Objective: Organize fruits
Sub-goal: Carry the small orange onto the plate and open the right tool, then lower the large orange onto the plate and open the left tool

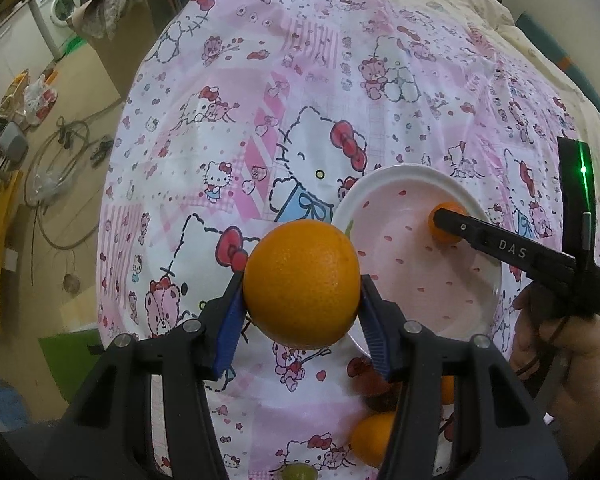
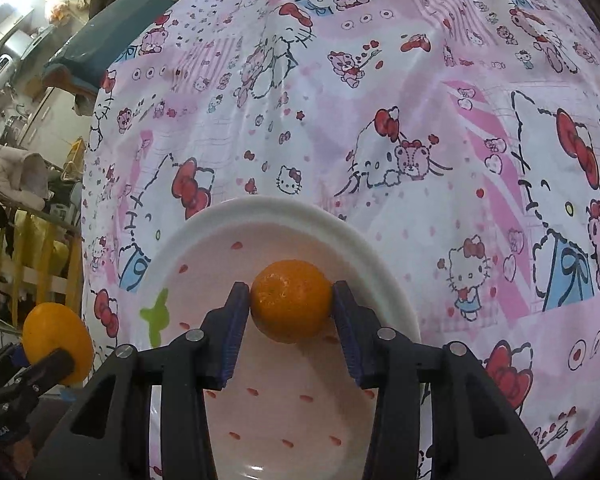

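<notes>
My left gripper [image 1: 301,300] is shut on a large orange [image 1: 301,282] and holds it above the cloth, just left of the white plate [image 1: 396,178] with pink specks. My right gripper [image 2: 292,304] is shut on a small mandarin [image 2: 291,300] over the plate [image 2: 284,210]. In the left wrist view the right gripper [image 1: 444,224] reaches in from the right with the mandarin [image 1: 444,210] over the plate's far side. In the right wrist view the large orange [image 2: 56,340] shows at the lower left.
A pink Hello Kitty cloth [image 1: 300,80] covers the table. More oranges [image 1: 372,440] and a green fruit [image 1: 296,472] lie on the cloth near the front, partly hidden by my left gripper. Floor clutter and a washing machine [image 1: 60,4] are at the left.
</notes>
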The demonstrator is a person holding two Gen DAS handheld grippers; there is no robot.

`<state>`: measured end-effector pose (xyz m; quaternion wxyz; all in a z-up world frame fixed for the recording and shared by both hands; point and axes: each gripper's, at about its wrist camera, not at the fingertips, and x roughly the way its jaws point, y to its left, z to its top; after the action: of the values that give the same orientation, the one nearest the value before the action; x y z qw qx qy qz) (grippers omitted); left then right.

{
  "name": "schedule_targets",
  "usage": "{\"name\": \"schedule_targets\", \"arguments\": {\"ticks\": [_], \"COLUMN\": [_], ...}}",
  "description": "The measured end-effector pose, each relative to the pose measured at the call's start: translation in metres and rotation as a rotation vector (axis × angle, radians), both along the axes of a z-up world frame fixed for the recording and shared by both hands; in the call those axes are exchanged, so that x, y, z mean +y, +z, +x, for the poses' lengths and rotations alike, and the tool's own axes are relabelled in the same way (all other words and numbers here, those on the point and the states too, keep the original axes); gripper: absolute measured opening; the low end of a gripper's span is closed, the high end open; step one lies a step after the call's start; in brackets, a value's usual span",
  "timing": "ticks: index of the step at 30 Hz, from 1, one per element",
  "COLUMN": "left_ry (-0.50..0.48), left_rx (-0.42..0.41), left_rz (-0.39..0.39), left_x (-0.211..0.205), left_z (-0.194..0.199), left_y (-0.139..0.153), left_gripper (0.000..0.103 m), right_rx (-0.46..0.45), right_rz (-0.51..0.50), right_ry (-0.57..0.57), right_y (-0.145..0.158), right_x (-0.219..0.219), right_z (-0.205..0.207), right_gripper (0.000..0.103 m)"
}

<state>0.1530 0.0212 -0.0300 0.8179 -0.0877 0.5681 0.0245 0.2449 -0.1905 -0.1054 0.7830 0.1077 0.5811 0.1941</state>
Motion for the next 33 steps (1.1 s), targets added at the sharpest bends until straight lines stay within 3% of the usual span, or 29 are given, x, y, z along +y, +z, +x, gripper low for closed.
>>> {"name": "schedule_targets", "arguments": {"ticks": [2, 16, 22, 33], "left_ry": [-0.001, -0.077, -0.075, -0.103], "left_rx": [-0.005, 0.025, 0.059, 0.076], "left_rz": [-0.012, -0.06, -0.066, -0.049], "left_x": [0.0, -0.035, -0.051, -0.074], "left_z": [0.001, 0.036, 0.059, 0.084], "left_y": [0.001, -0.017, -0.033, -0.052], "left_gripper": [0.05, 0.05, 0.05, 0.05], "right_rx": [-0.018, -0.042, -0.02, 0.019], "right_rz": [0.004, 0.104, 0.15, 0.145], "right_ry": [-0.016, -0.179, -0.282, -0.322], "right_y": [0.008, 0.069, 0.065, 0.05], "right_x": [-0.004, -0.074, -0.105, -0.132], "right_z": [-0.002, -0.056, -0.079, -0.09], "right_gripper": [0.061, 0.062, 0.062, 0.062]}}
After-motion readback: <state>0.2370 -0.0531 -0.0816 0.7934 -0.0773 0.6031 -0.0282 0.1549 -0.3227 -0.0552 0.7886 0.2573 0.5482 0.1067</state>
